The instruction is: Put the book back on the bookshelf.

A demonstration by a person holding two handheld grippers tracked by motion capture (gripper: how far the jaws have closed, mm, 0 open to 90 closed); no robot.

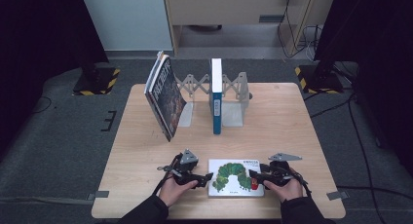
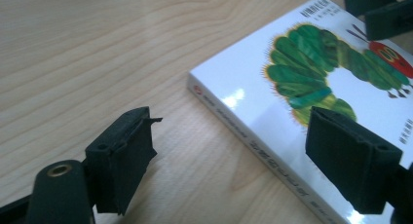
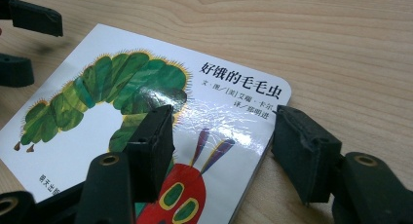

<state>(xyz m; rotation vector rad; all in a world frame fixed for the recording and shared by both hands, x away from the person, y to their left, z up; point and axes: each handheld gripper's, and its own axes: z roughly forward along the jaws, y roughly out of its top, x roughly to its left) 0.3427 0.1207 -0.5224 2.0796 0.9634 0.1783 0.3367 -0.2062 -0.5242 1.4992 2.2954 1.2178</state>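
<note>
The caterpillar picture book (image 1: pixel 236 177) lies flat at the near edge of the worktop (image 1: pixel 146 151), between the two hands. The left tool (image 1: pixel 204 177) stands spread at the book's left edge, one jaw over the cover and the other over bare wood, gripping nothing. The right tool (image 3: pixel 221 136) is also spread, straddling the book's right corner without pinching it.

To lift it well, I would slide one jaw of each tool under an edge, the other on top, and squeeze evenly before raising it; the glossy cover may slip. The book stand (image 1: pixel 229 95) with upright books (image 1: pixel 215 95) waits at the far side.

The cover reads "好饿的毛毛虫" (image 3: pixel 241 80); the smaller author lines are hard to read.
</note>
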